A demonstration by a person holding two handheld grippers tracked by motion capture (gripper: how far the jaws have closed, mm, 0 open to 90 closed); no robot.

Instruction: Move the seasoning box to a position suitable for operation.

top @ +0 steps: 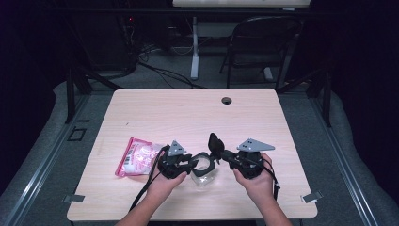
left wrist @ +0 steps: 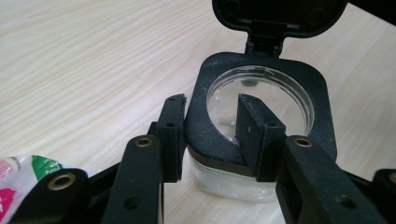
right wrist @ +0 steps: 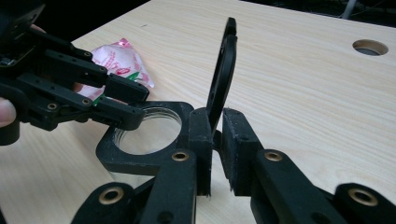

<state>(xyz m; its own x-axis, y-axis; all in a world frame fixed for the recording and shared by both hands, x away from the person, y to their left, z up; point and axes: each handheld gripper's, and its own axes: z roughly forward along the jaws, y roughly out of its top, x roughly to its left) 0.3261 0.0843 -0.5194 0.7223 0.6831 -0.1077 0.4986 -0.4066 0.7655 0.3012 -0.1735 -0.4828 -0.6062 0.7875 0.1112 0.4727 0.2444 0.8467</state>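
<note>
One clear plastic square jar point(top: 205, 175) with a black collar, standing upright near the table's front edge, between the two hands; round mouth point(left wrist: 259, 100) facing up. One black hinged flip lid point(top: 215, 142) swung open, standing on edge above the collar's far side, leaning slightly away from the mouth; seen edge-on in the right gripper view point(right wrist: 223, 72).

Left gripper point(top: 187, 165) clamped on the collar's near rim: one pad point(left wrist: 173, 133) outside the collar, the other point(left wrist: 258, 135) inside the mouth. Right gripper point(top: 225, 155) with jaws narrowly apart around the lid's hinge end; contact with the pads hard to make out, grip not certain.

One pink and white plastic packet point(top: 136, 157) lying flat just left of the left hand, well clear of the jar. One light wooden table point(top: 188, 113) with one round cable hole point(top: 227, 100) near its far edge.

Jar's lower body partly hidden behind the grippers; lid top cut off in the left gripper view; packet print unreadable.
</note>
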